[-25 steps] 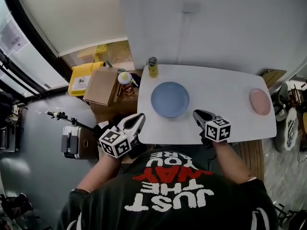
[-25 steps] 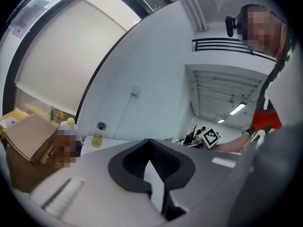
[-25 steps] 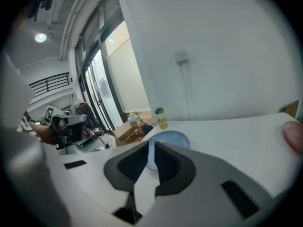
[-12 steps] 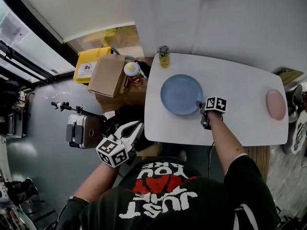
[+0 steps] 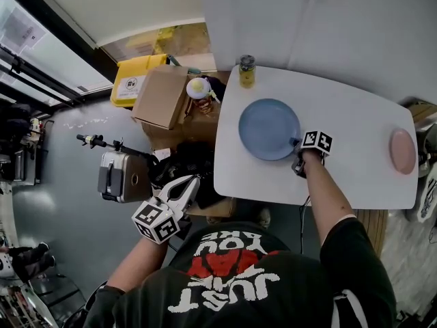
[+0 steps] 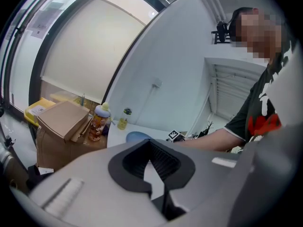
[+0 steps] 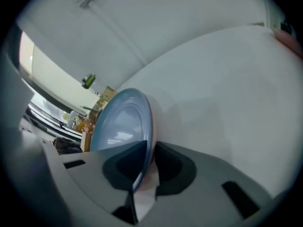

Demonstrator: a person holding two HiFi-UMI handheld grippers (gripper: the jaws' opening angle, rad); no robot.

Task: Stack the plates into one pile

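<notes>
A blue plate [image 5: 268, 128] lies on the white table [image 5: 355, 125] at its left half. My right gripper [image 5: 297, 144] reaches its right rim; in the right gripper view the blue plate [image 7: 120, 122] has its rim between the closing jaws of the right gripper [image 7: 147, 162], and the pads press on it. A pink plate [image 5: 402, 151] sits at the table's far right edge, seen also as a pink plate [image 7: 289, 36] in the corner. My left gripper [image 5: 189, 182] hangs off the table's left front, open and empty, as the left gripper view [image 6: 151, 157] shows.
A yellow jar [image 5: 246, 71] stands at the table's back left corner. Left of the table are a cardboard box [image 5: 162, 96], a yellow bin [image 5: 133, 80], a capped bottle [image 5: 199, 87] and a dark case [image 5: 117, 176] on the floor. A wall runs behind the table.
My right gripper went from the table's front edge forward to the blue plate's right rim and closed round it. The left gripper dropped back, away from the table.
</notes>
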